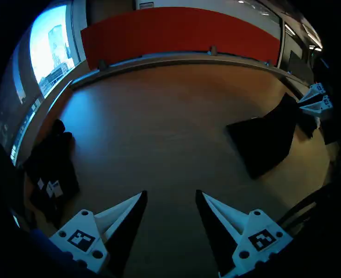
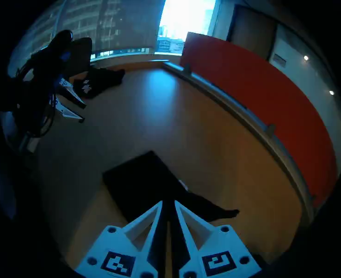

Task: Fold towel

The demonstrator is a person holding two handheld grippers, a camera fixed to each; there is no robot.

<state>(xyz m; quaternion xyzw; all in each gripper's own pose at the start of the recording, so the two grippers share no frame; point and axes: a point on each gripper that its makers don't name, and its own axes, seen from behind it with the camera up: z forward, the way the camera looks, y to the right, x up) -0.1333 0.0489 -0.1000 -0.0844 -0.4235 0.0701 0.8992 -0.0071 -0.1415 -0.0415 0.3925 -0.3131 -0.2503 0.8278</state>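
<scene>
Folding is at the lift: the right gripper (image 2: 168, 204) pinches an edge of the black towel (image 2: 138, 180), which lies part-raised on the wooden table (image 1: 170, 116). The left gripper (image 1: 171, 192) hovers empty, fingers spread, well apart. Next, the pinched edge likely needs carrying across the flat half.

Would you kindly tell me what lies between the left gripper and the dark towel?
Just bare wooden tabletop between left gripper and towel, seen in the left gripper view.
</scene>
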